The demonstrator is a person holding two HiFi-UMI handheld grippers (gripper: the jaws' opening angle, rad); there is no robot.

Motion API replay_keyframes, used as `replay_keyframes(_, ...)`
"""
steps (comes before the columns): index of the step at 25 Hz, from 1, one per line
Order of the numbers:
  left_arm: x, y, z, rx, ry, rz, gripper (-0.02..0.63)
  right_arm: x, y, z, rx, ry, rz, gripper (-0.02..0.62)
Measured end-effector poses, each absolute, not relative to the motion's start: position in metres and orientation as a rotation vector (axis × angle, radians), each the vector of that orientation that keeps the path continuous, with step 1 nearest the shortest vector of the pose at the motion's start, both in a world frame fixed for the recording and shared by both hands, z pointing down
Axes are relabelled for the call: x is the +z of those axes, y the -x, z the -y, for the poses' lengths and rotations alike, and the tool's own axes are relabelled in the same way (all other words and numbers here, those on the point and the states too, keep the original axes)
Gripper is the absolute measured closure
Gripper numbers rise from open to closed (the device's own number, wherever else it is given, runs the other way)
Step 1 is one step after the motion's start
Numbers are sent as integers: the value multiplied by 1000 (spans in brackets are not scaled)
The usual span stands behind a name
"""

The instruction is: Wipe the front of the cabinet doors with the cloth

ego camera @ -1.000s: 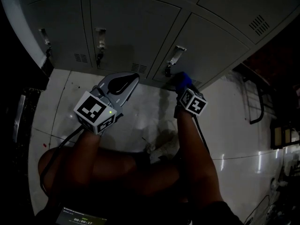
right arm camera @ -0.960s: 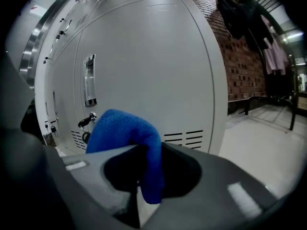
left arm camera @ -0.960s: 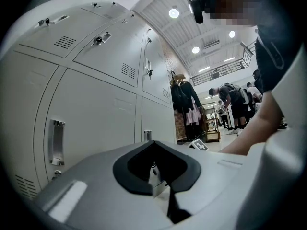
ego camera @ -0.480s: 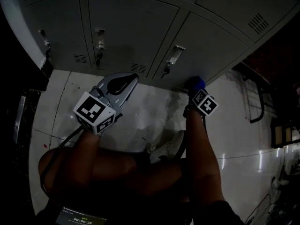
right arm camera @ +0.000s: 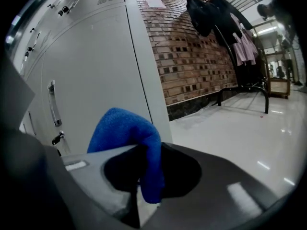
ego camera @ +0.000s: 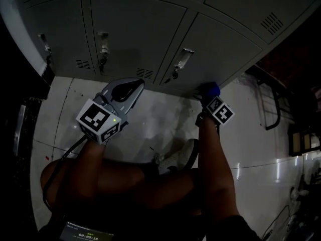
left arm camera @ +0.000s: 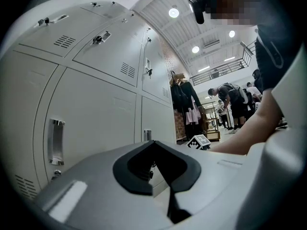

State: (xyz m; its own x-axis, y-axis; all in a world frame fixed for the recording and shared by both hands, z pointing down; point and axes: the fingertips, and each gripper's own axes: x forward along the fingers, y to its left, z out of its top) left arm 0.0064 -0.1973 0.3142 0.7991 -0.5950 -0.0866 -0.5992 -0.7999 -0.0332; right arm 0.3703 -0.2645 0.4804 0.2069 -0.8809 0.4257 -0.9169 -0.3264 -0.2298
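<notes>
While the right gripper (right arm camera: 139, 178) keeps its jaws closed on the cloth (right arm camera: 125, 128), the fabric bunches into a rounded hump above them. A narrower fold of it hangs down through the dark opening between the jaws. The cloth is bright blue with a fine, nubby pile, and it looks soft and thick. It is doubled over on itself, not spread flat.

From the head view, the cloth sits at the cabinet (ego camera: 135, 31), low on the bottom-row door that is farthest right in view. It lies beside that door's lower edge, to the right of its handle (ego camera: 184, 58). Whether the fabric actually presses on the metal cannot be told. In the right gripper view, the same pale grey door fills the space behind the hump. Its upright handle and small lock show to the left of the cloth.

The left gripper (ego camera: 128, 88) has its jaws drawn fully together with nothing between them. It is held off the cabinet, in front of the door next to the left and below its vent slots. It touches neither the door nor the cloth.
</notes>
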Motion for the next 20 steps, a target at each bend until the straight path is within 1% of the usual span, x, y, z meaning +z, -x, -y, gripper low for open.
replay_keyframes(4,311,-5,196,127,2930,-977,601,453,-346,260,715,-2320,1879,526)
replay_keyframes(7,306,-4,194,142,2937,-967,601,413,-319,260,584,-2265,1996,526)
replay_keyframes(13,300,-2,190,159,2949,-939,601,337,-234,238,235,-2005,2282,526)
replay_keyframes(20,298,-5,186,147,2934,-925,601,294,-135,194,99,-1617,2714,526)
